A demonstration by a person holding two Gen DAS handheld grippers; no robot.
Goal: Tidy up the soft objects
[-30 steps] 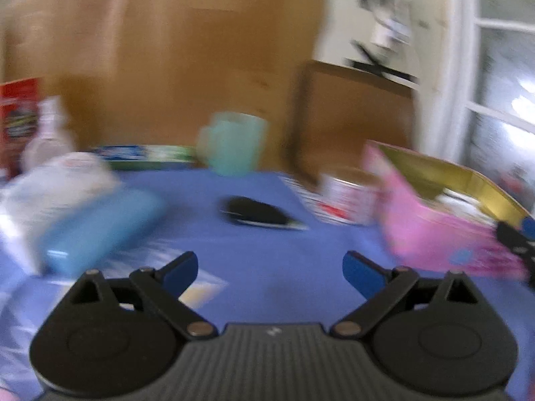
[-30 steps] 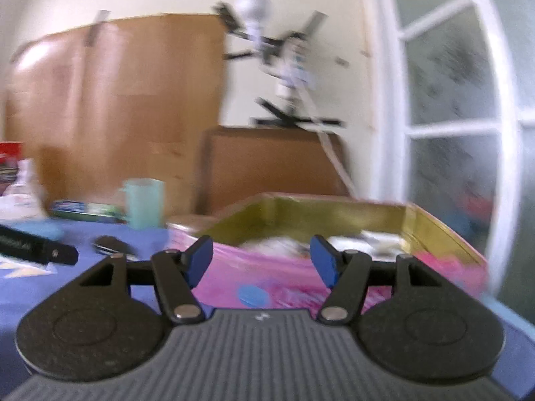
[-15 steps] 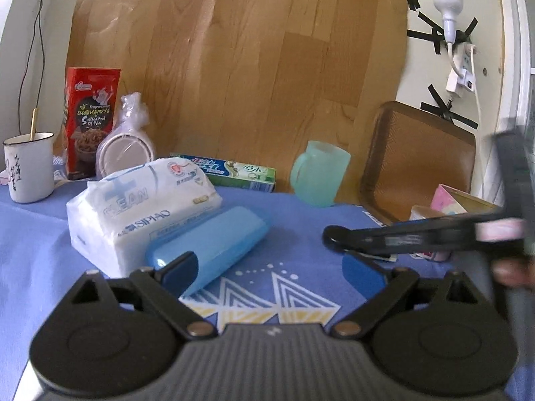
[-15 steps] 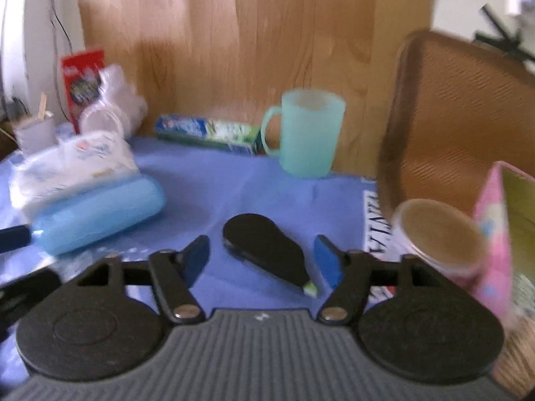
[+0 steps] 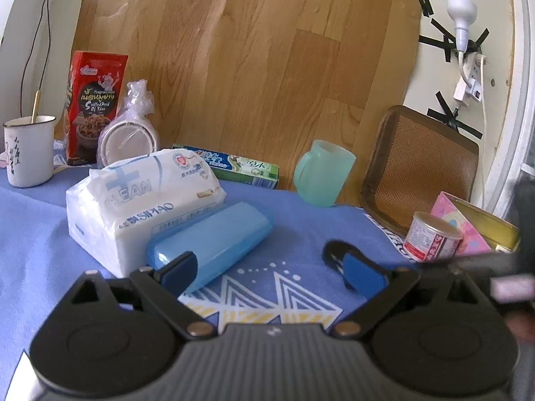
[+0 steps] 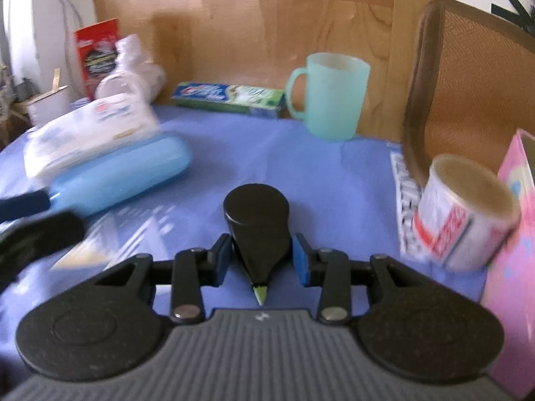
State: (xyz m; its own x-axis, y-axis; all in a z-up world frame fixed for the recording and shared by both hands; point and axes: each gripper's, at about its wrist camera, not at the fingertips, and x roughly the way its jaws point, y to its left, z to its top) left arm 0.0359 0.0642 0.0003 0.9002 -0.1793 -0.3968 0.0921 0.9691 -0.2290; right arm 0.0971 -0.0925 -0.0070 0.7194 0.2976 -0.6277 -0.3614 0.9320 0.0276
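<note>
Blue-padded left tongs (image 5: 271, 269) stand wide apart in the left wrist view, gripping nothing and hovering low over the blue cloth-covered tabletop (image 5: 294, 214). Just ahead of the left pad lies a light blue oblong plastic case (image 5: 214, 239), touching a white soft pack of tissues printed "CLEAN" (image 5: 140, 197) behind it. A black teardrop-shaped flat object (image 5: 334, 250) lies on the cloth near the right pad, which covers part of it. At the right edge a dark blurred shape (the other tool, too smeared to read) crosses in front of a pink open tin box (image 5: 468, 224), cut off by the frame. A small red-and-white can (image 5: 431, 237) stands just beside that box, and a pale green translucent mug (image 5: 324, 173) stands near the wooden board at the back.

In the right wrist view the right tongs (image 6: 260, 264) are partly closed around the narrow end of the black teardrop object (image 6: 257, 224), one pad on each side; whether the pads actually press on it cannot be told. The object lies flat on the cloth, its green tip (image 6: 260, 292) pointing toward the camera. The tissue pack (image 6: 90, 133) and blue case (image 6: 117, 173) are blurred at left, well apart from these tongs, and the left tool's tip (image 6: 33, 227) juts in as a dark smear. Both tools point forward, roughly level with the tabletop.
</note>
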